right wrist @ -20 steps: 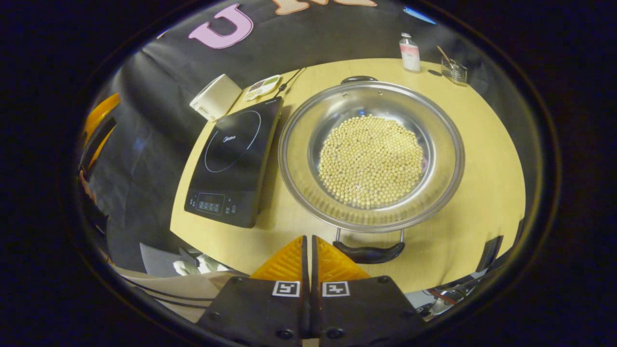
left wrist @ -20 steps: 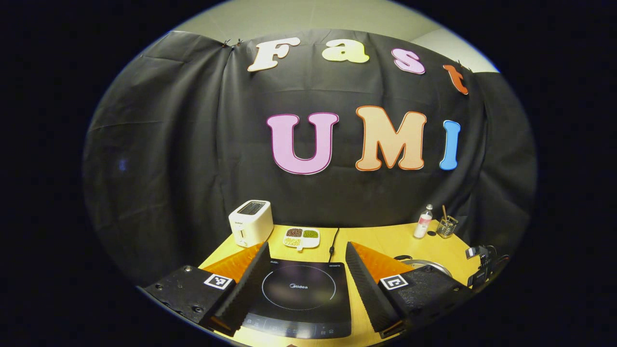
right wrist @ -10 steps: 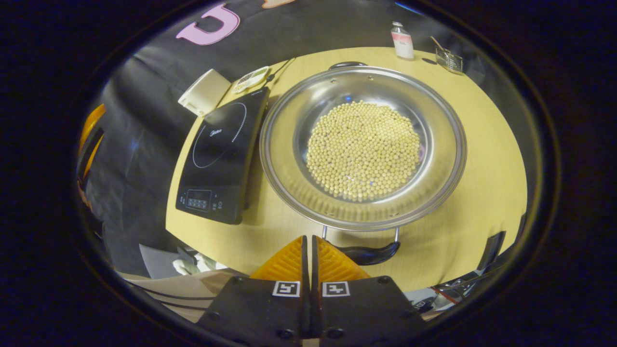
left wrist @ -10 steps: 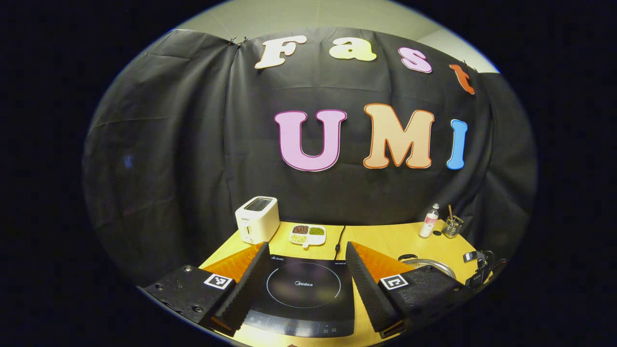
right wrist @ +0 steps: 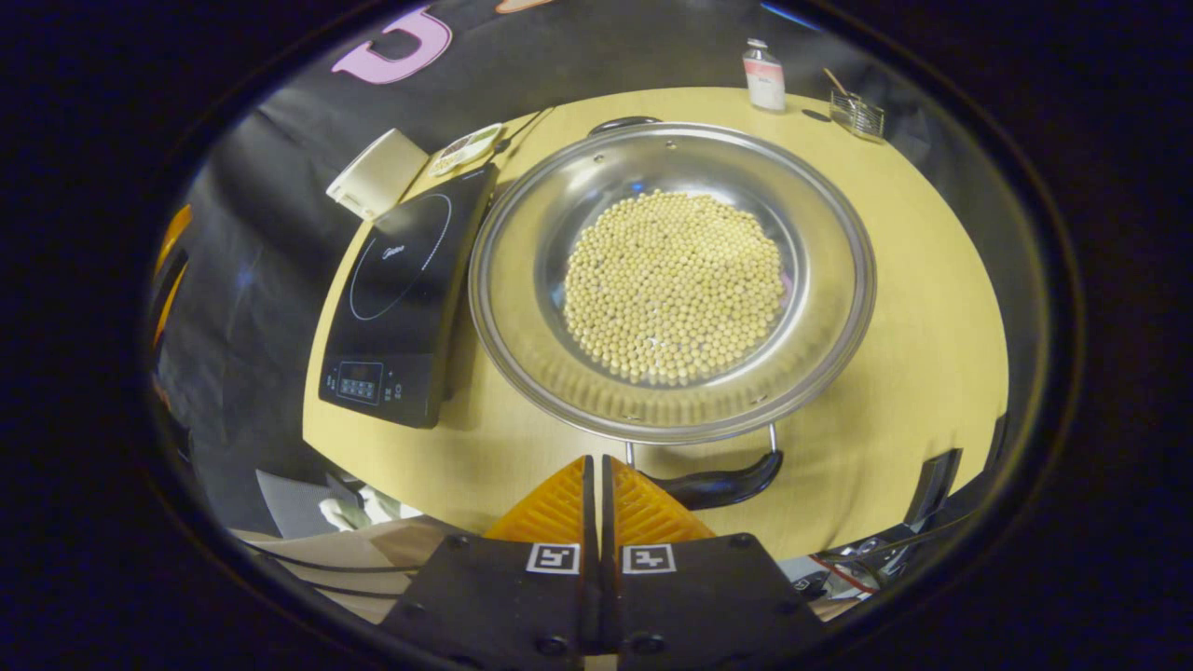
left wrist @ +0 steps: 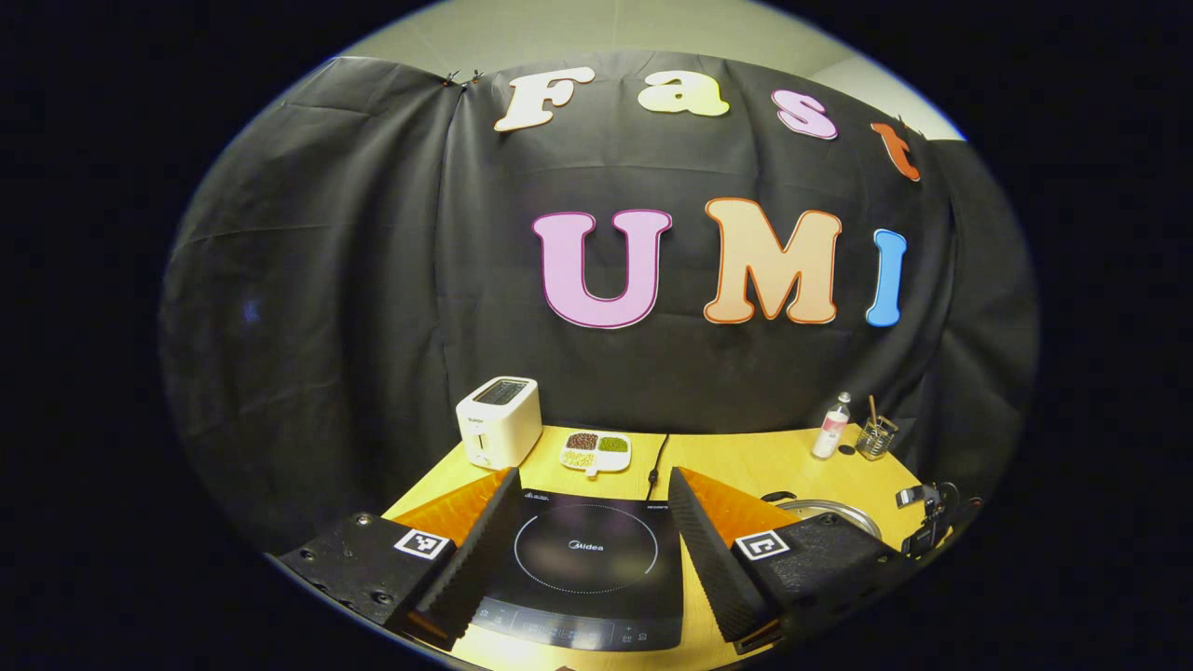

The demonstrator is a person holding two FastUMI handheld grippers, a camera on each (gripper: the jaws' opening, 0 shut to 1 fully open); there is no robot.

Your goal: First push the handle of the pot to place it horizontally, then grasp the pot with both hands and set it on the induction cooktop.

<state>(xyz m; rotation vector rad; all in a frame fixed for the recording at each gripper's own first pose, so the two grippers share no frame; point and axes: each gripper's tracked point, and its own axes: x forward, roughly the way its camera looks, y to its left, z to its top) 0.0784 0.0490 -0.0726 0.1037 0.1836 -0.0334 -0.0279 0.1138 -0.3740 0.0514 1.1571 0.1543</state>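
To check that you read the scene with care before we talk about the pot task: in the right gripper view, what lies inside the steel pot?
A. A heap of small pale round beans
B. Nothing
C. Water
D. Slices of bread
A: the pot holds a heap of small pale round beans that covers its flat bottom, with bare shiny steel wall showing all around them.
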